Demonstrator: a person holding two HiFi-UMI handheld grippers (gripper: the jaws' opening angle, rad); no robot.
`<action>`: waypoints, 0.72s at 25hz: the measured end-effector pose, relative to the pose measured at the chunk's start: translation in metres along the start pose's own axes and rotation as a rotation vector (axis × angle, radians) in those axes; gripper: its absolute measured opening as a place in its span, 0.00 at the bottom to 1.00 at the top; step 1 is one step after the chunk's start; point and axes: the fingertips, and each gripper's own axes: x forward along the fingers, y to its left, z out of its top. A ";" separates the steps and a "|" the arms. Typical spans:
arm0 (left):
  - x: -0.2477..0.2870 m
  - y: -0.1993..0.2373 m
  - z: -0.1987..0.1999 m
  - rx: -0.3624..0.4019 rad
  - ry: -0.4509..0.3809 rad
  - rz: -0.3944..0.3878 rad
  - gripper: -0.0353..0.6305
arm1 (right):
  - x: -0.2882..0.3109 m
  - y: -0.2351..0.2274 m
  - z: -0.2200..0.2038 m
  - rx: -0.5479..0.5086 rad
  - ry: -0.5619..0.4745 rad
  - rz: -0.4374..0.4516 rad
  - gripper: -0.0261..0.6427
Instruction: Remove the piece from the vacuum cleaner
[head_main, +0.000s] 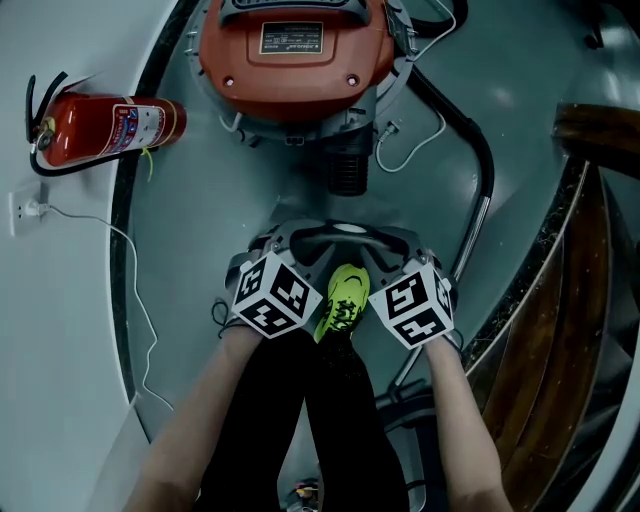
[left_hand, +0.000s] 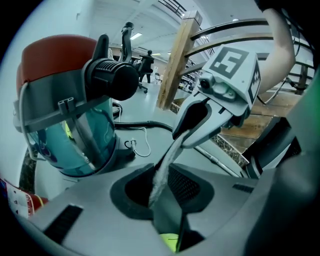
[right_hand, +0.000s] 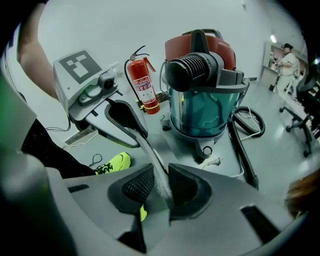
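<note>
Both of your grippers pinch one thin grey piece (head_main: 340, 236) from opposite ends. The left gripper (left_hand: 161, 202) has its jaws drawn narrow on the near edge of the piece (left_hand: 163, 172). From there the piece runs edge-on, up and away, to the right gripper (left_hand: 196, 122). The right gripper (right_hand: 158, 200) is closed the same way on its end of the piece (right_hand: 153, 160), which leads across to the left gripper (right_hand: 122, 119). In the head view the left gripper (head_main: 290, 250) and right gripper (head_main: 400, 252) sit side by side, with the piece spanning the gap between them.

Just below the grippers, between your forearms, is a yellow-green shoe (head_main: 343, 300). Ahead of both grippers, well apart from the piece, stands the vacuum cleaner (head_main: 295, 60) with its red top and clear blue-green tank (right_hand: 205, 107). Its black hose (head_main: 470, 140) trails along the floor beyond the right gripper. Farther out past the left gripper lies a red fire extinguisher (head_main: 105, 128).
</note>
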 end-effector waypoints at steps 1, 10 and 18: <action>0.002 0.002 0.000 -0.003 0.001 -0.002 0.19 | 0.002 -0.002 0.000 0.006 0.002 0.000 0.17; 0.008 0.018 0.004 -0.029 -0.026 -0.001 0.27 | 0.012 -0.011 0.005 0.074 -0.009 -0.029 0.19; 0.003 0.013 0.002 -0.031 -0.036 -0.003 0.34 | 0.010 -0.007 0.004 0.136 -0.011 -0.007 0.31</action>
